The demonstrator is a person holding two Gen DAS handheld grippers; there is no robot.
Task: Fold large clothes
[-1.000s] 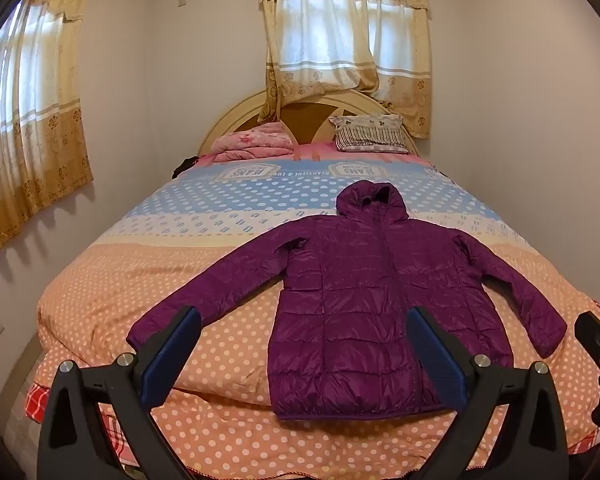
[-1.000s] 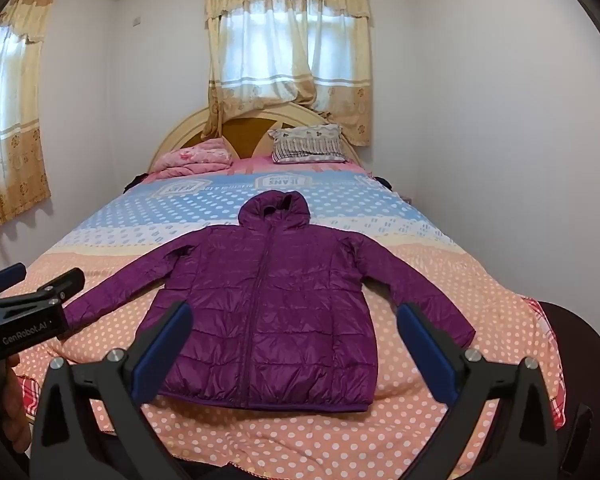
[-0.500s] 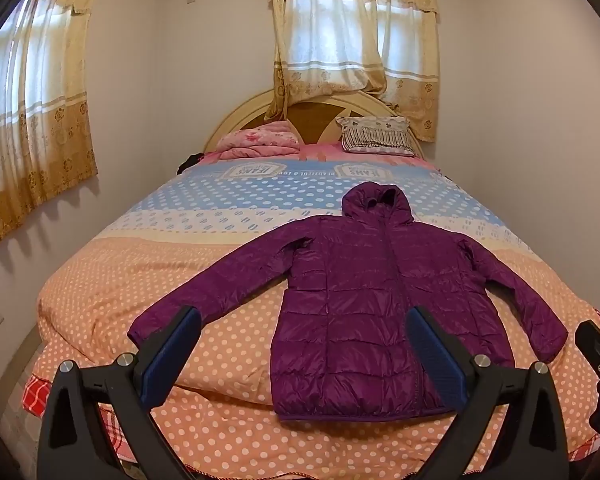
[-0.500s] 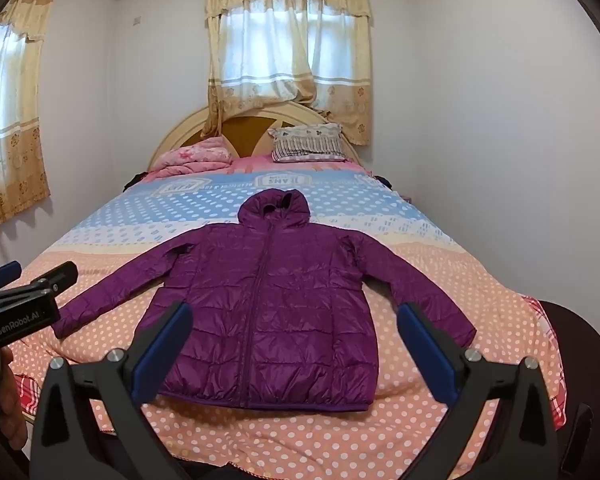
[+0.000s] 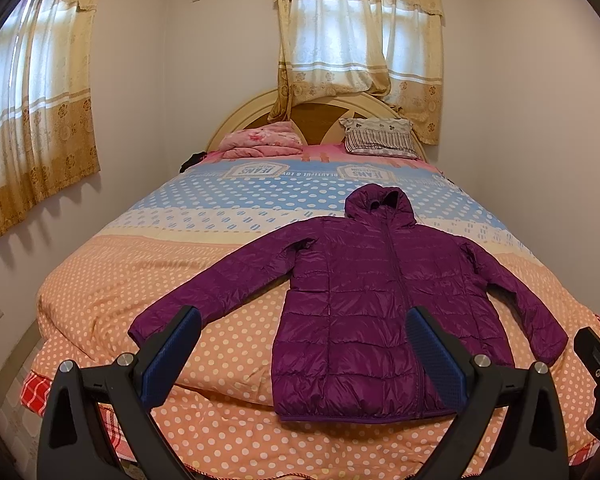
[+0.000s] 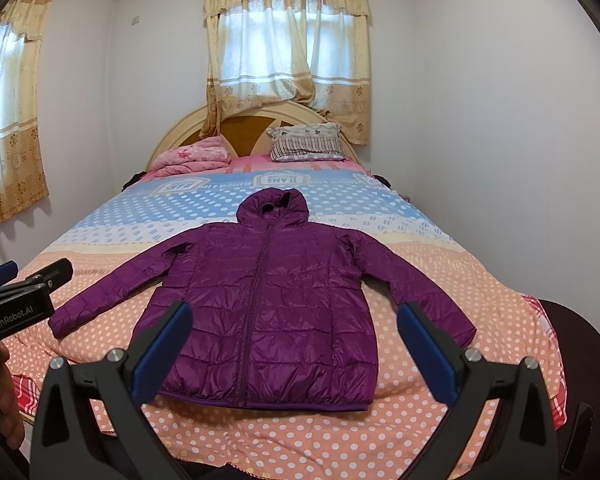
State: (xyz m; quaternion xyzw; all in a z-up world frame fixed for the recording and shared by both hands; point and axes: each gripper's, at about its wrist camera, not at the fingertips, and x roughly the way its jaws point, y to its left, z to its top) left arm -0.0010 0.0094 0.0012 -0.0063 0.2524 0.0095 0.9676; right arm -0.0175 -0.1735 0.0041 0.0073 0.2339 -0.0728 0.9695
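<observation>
A purple hooded puffer jacket (image 5: 364, 300) lies flat and face up on the bed, sleeves spread, hood toward the headboard; it also shows in the right wrist view (image 6: 268, 296). My left gripper (image 5: 304, 344) is open and empty, held above the foot of the bed, short of the jacket's hem and left sleeve cuff. My right gripper (image 6: 296, 340) is open and empty, short of the hem. The left gripper's body (image 6: 16, 304) shows at the left edge of the right wrist view.
The bed (image 5: 140, 280) has a dotted orange, white and blue cover. A folded pink blanket (image 5: 260, 144) and a striped pillow (image 5: 380, 140) lie by the headboard. Walls close in on both sides. A dark object (image 6: 572, 360) stands at the bed's right foot.
Both grippers have risen slightly and tilted; the jacket sits a little lower in both views. The jaws stay open and the jacket has not moved.
</observation>
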